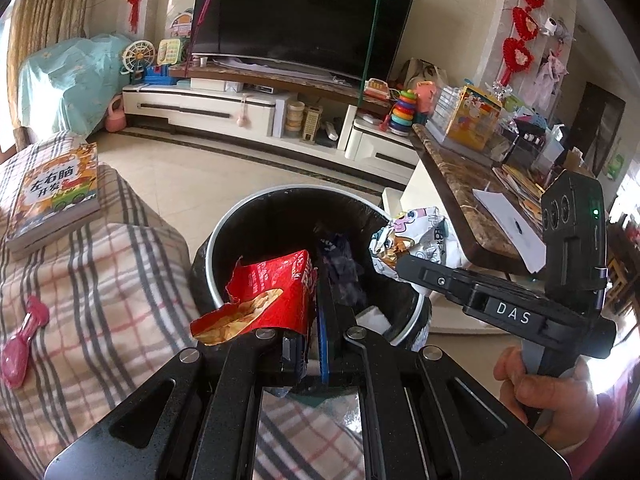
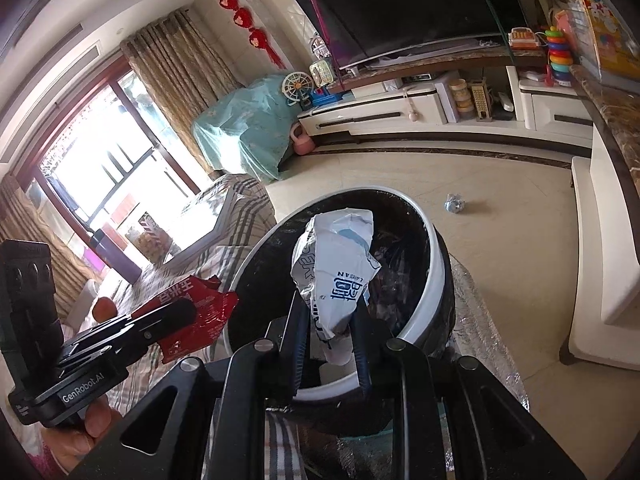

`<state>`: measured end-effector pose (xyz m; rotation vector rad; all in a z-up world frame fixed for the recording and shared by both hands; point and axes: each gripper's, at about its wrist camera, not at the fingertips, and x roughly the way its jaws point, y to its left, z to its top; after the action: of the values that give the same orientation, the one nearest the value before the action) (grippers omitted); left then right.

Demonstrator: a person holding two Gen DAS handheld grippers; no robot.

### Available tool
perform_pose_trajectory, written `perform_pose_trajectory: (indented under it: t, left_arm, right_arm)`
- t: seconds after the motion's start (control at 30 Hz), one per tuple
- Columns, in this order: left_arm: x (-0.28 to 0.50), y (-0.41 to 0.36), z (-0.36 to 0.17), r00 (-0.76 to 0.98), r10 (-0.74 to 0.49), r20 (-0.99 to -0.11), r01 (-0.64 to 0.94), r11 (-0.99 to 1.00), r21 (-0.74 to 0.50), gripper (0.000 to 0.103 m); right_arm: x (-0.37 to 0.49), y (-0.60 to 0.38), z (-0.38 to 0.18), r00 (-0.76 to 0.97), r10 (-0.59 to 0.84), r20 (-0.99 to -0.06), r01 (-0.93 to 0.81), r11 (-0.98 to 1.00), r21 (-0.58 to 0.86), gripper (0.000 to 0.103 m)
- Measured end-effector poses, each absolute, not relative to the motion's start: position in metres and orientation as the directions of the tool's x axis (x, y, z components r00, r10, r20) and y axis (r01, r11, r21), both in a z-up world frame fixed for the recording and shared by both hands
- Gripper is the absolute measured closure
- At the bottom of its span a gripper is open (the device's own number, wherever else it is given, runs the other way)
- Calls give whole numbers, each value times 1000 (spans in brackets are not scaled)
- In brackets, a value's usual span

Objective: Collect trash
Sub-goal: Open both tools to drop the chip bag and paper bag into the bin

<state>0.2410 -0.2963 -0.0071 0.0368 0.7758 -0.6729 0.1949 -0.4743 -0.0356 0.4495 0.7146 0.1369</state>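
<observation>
We see our left tongs (image 1: pixel 316 320) pinching a torn red snack bag (image 1: pixel 266 300), and our right tongs (image 2: pixel 332 320) clamped on a crumpled white wrapper (image 2: pixel 336 264), both seemingly above the black trash bin (image 2: pixel 434 276).

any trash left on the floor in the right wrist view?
Yes, a small crumpled silvery wrapper lies on the floor tiles beyond the trash bin.
</observation>
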Motion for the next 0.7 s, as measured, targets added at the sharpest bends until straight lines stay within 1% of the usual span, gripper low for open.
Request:
perform_pose_trajectory:
  t: [0.37, 0.43, 0.47, 0.53, 0.57, 0.6, 0.63, 0.7]
  left_arm:
    - [256, -314, -17, 493, -547, -676, 578, 787, -215, 99]
    - [258, -314, -21, 485, -546, -683, 574, 788, -222, 97]
    - [259, -314, -22, 481, -545, -687, 571, 789, -226, 94]
    - [259, -312, -24, 476, -541, -693, 562, 794, -233, 82]
    - [259, -309, -26, 479, -536, -696, 556, 798, -233, 69]
    - [258, -307, -26, 483, -532, -695, 550, 803, -232, 62]
    - [258, -305, -27, 488, -529, -695, 545, 806, -231, 62]
    - [258, -300, -28, 488, -521, -700, 538, 811, -229, 61]
  right_arm:
    - [209, -480, -35, 736, 262, -624, 32, 908, 418, 78]
    - [209, -481, -34, 737, 260, -624, 34, 908, 417, 76]
    - [210, -481, -34, 736, 260, -625, 35, 908, 418, 74]
    - [210, -481, -35, 736, 259, -625, 37, 907, 419, 69]
    - [211, -482, -35, 737, 257, -625, 39, 907, 420, 65]
    - [211, -482, -35, 737, 256, -625, 41, 907, 420, 62]
    - [211, -482, -36, 737, 256, -625, 43, 906, 421, 59]
    - [210, -482, -38, 736, 256, -627, 47, 904, 424, 57]
